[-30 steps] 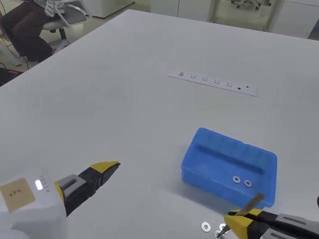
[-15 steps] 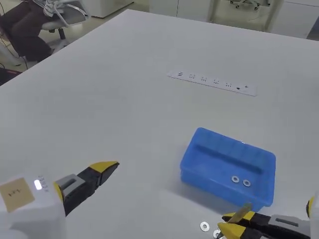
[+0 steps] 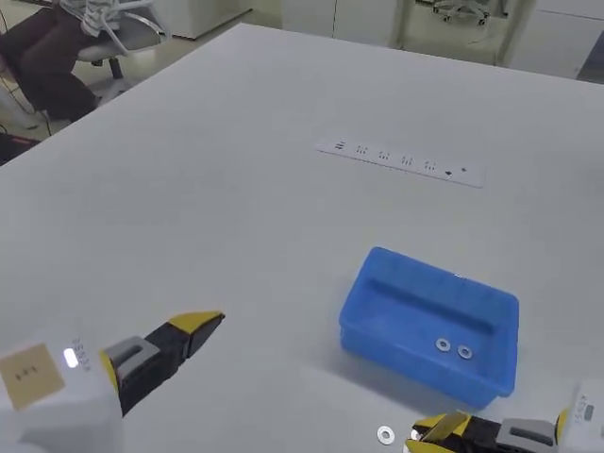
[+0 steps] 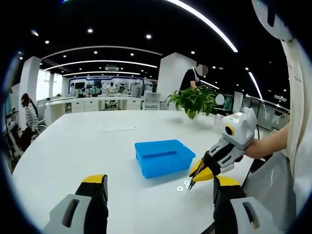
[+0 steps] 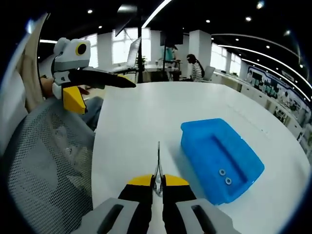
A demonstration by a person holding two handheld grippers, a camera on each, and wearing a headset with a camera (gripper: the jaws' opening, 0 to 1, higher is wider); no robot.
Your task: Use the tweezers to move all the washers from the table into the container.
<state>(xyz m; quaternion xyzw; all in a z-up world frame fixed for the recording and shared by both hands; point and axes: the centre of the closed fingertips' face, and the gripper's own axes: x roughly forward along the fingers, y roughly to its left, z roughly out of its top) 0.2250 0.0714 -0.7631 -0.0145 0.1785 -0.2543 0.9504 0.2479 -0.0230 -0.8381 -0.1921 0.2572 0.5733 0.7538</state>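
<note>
The blue container (image 3: 429, 326) sits on the white table (image 3: 236, 189) with two washers (image 3: 453, 349) inside it. One loose washer (image 3: 385, 435) lies on the table in front of the container. Just right of it, my right gripper (image 3: 434, 429) is shut on the thin metal tweezers (image 5: 158, 163), which point forward along the table. In the left gripper view two washers (image 4: 183, 186) lie by the tweezers' tip. I cannot tell whether the tips hold anything. My left gripper (image 3: 193, 330) hovers open at the near left, its fingers (image 4: 92, 195) wide apart around nothing.
A white power strip (image 3: 401, 162) lies flat beyond the container. A person on an office chair (image 3: 66, 42) is off the table's far left corner. A potted plant (image 4: 194, 101) stands at the far end of the table in the left gripper view.
My right gripper with the tweezers has pulled back toward me and lower in the picture, and one of the two loose washers is now hidden by it. The left gripper has stayed put.
</note>
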